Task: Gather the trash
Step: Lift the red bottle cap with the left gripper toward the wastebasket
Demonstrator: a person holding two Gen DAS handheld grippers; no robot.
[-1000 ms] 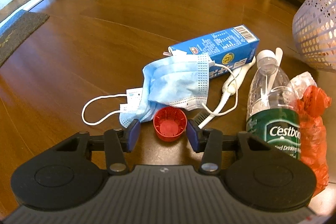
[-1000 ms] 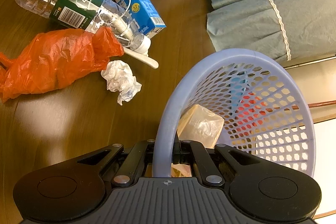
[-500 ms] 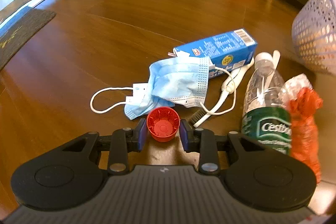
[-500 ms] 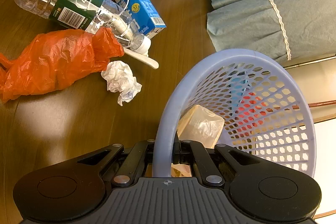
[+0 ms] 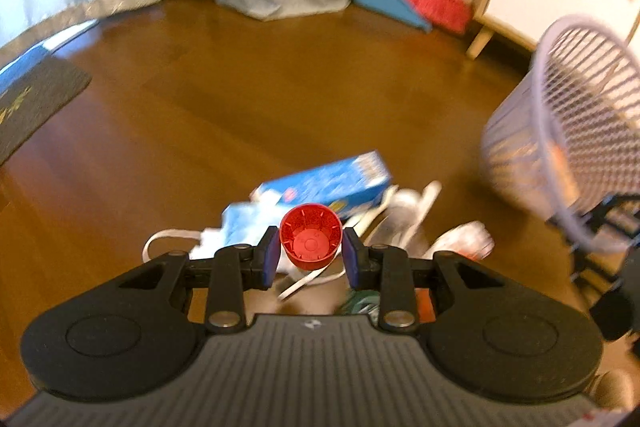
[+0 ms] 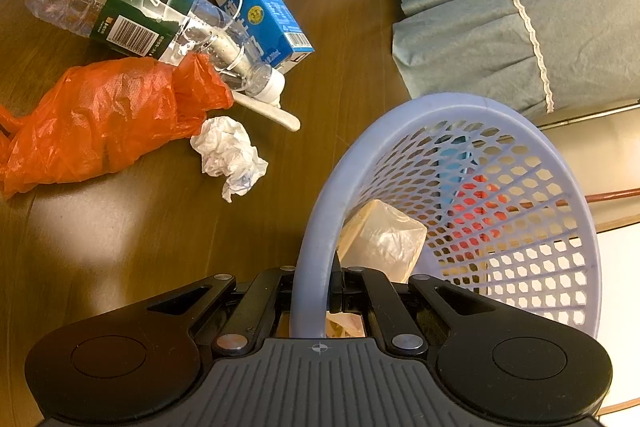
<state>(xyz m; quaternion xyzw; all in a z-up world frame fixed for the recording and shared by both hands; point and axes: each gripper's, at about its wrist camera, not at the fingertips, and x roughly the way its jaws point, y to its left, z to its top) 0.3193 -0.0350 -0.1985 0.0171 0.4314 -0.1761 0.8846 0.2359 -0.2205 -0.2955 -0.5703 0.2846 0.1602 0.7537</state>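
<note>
Small red plastic bottle cap (image 5: 310, 243): pinched between the blue pads of the left gripper (image 5: 310, 255), clear of the wooden floor (image 5: 200, 115). Right gripper (image 6: 316, 291) clamped on the rim of the lavender perforated plastic basket (image 6: 472, 107), tilted. Suggest: carry cap level over the basket mouth before letting go. Legible: clear plastic bottle (image 6: 132, 7), green label, "Water" plus barcode.
</note>
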